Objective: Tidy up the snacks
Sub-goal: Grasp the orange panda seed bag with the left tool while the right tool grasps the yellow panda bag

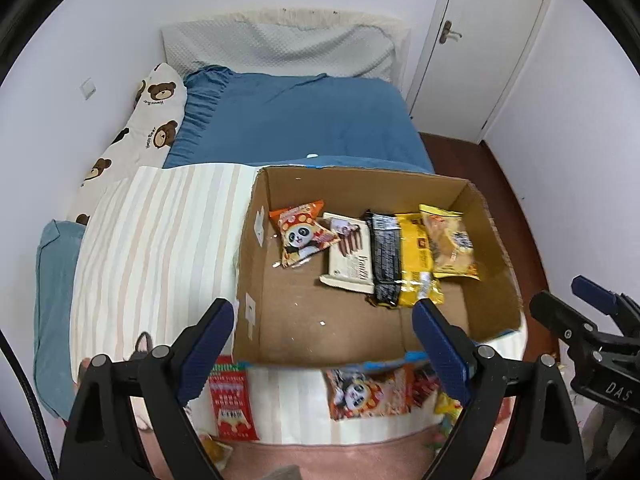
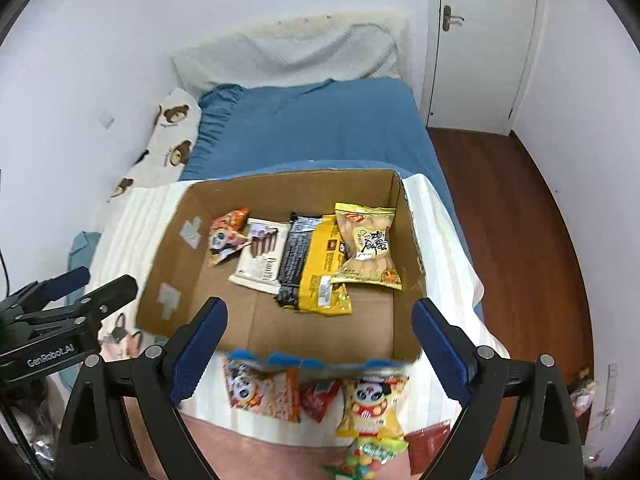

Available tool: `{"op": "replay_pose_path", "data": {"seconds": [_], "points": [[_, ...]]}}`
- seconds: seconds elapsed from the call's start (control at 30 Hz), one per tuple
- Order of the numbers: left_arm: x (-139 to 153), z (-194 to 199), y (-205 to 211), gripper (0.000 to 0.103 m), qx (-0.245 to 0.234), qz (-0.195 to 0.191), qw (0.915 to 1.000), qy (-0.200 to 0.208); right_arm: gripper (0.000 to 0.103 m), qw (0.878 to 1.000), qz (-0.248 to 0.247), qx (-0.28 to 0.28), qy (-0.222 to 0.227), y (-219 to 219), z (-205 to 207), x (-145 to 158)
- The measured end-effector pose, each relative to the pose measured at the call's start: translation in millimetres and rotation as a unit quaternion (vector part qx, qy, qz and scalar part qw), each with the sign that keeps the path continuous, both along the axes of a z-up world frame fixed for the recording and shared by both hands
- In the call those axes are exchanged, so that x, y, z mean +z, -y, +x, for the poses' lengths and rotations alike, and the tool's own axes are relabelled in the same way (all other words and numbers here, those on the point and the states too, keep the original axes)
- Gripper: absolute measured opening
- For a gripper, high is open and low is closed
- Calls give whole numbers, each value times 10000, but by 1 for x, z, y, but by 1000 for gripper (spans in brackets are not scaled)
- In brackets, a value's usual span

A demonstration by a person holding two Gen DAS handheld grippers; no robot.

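Both grippers hang above the near edge of the bed, each with its jaws spread wide and nothing between them. Left gripper (image 1: 324,346) sits over the near wall of the cardboard box (image 1: 256,280); right gripper (image 2: 320,344) hovers just beside it, over the same near wall (image 2: 168,264).

Inside the box, five snacks lie in a row toward the far wall. From 9 o'clock to 3 o'clock in the left wrist view: an orange panda packet (image 1: 302,236), a white wafer-stick pack (image 1: 352,256) partly under it, a black wrapper (image 1: 384,260), a yellow bar wrapper (image 1: 418,264), and a yellow biscuit bag (image 1: 450,246) overlapping it at the 3 o'clock end. The near half of the box floor is bare cardboard.

Outside the box, at 6 o'clock, loose snacks rest on the striped cloth (image 1: 160,248): a red packet (image 1: 232,404) and a second orange panda packet (image 1: 368,394). The right wrist view adds a yellow panda packet (image 2: 370,406), a small red packet (image 2: 320,400) between the two panda packets, a green candy bag (image 2: 368,458) at the bottom edge, and another red packet (image 2: 428,446) beside it.

A blue quilt (image 1: 304,120) covers the bed beyond the box, at 12 o'clock.
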State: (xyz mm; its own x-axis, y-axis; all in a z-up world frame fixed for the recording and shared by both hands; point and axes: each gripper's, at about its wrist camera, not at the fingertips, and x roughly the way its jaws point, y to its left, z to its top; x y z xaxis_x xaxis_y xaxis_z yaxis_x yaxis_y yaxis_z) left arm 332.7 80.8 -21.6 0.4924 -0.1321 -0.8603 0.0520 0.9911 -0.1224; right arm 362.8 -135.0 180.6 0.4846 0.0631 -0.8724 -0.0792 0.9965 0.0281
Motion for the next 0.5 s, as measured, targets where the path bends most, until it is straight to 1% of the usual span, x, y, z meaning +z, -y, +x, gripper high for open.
{"op": "replay_pose_path", "data": {"seconds": [0.1, 0.2, 0.3, 0.33, 0.37, 0.4, 0.43, 0.47, 0.5], "points": [[5, -17, 1, 91, -38, -53, 10000, 43, 95, 9998, 175, 15, -1, 1, -25, 8], [-2, -32, 6, 91, -111, 5, 9999, -26, 95, 9993, 341, -43, -143, 6, -42, 2], [-27, -44, 20, 91, -245, 230, 9991, -248, 95, 9982, 408, -186, -387, 15, -55, -18], [-36, -47, 26, 91, -336, 301, 9985, -320, 95, 9976, 409, -258, -502, 20, -58, -29], [-50, -49, 37, 91, -562, 437, 9967, -386, 95, 9963, 466, -355, -632, 25, -60, -41], [-60, -51, 46, 91, -794, 550, 9944, -422, 95, 9941, 573, -465, -795, 34, -64, -55], [-74, -54, 60, 91, -1141, 803, 9892, -454, 95, 9927, 602, -533, -901, 38, -65, -66], [-89, -59, 77, 91, -1569, 1164, 9798, -438, 95, 9909, 604, -622, -1031, 46, -68, -79], [-101, -62, 89, 91, -1916, 1434, 9700, -421, 95, 9896, 623, -683, -1102, 51, -70, -89]]}}
